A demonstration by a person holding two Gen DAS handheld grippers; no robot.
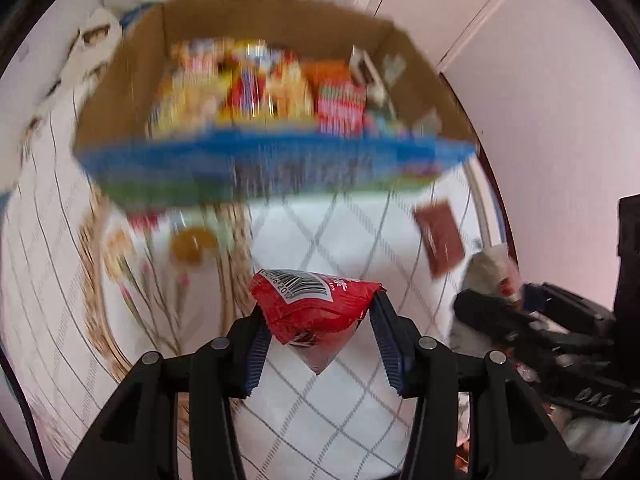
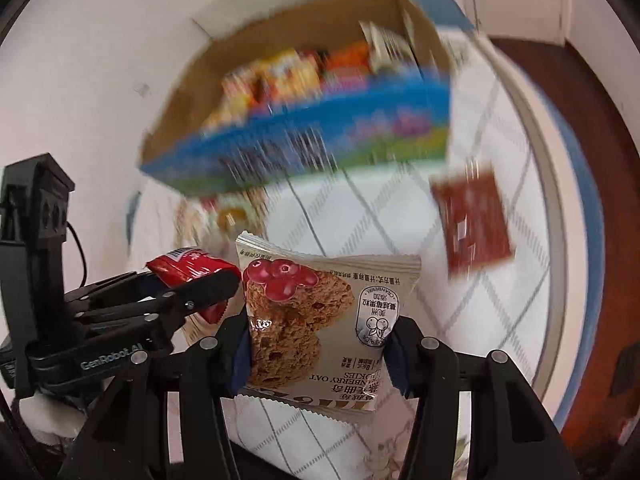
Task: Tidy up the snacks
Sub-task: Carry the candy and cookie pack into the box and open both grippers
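My left gripper (image 1: 318,312) is shut on a red snack packet (image 1: 316,304) with a barcode, held above the tablecloth. It also shows in the right wrist view (image 2: 188,270), to the left of my right gripper. My right gripper (image 2: 320,336) is shut on a beige cranberry oat cookie packet (image 2: 316,320). Ahead stands an open cardboard box (image 1: 120,92) with a blue printed front, holding several colourful snack packets (image 1: 264,88); it also shows in the right wrist view (image 2: 192,92). A dark red packet (image 1: 440,236) lies on the cloth to the right of the box, also seen in the right wrist view (image 2: 472,220).
A white tablecloth (image 1: 352,232) with a grey diamond pattern covers the table. A small orange-and-green packet (image 1: 192,240) lies just in front of the box's left end. The table's rounded edge (image 2: 560,208) and dark floor are at right. The view is motion-blurred.
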